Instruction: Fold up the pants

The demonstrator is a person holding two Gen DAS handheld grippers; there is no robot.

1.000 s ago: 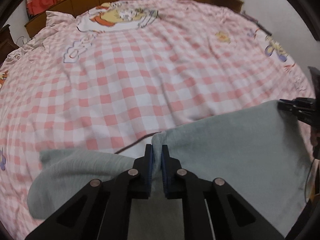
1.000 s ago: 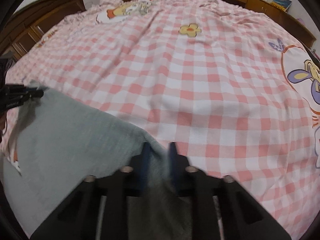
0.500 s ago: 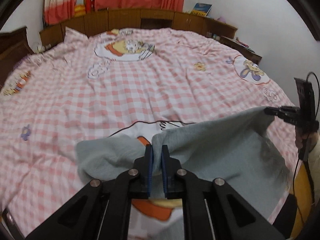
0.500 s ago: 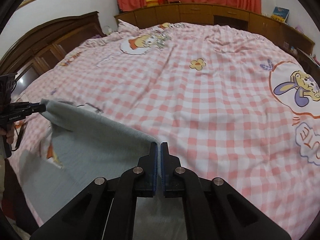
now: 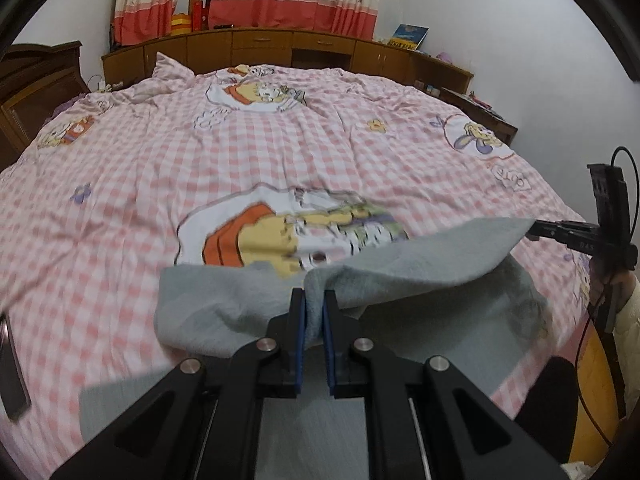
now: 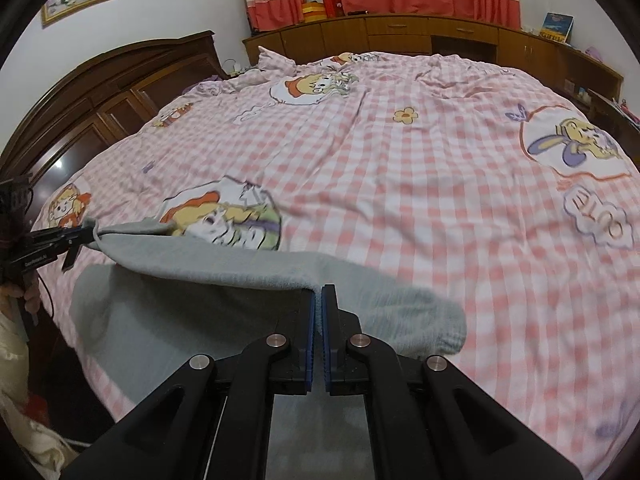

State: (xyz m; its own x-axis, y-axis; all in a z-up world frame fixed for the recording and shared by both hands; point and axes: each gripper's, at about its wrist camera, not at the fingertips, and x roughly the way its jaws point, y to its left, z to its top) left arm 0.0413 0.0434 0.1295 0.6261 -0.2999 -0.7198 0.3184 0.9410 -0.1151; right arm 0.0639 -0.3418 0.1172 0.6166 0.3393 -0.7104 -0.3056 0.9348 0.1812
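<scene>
The grey pants (image 5: 420,256) are hanging over the bed's (image 5: 280,152) near edge, their lifted hem stretching sideways between the left gripper (image 5: 314,312) and right gripper (image 6: 318,312), both clamping it equally near.

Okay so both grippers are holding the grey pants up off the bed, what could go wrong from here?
1. The left gripper and right gripper each pinch only a thin edge of the grey pants, so the fabric may slip out.
2. The span between them sags, and one part lies bunched on the checked bedspread, so the fold could land creased or uneven.
</scene>
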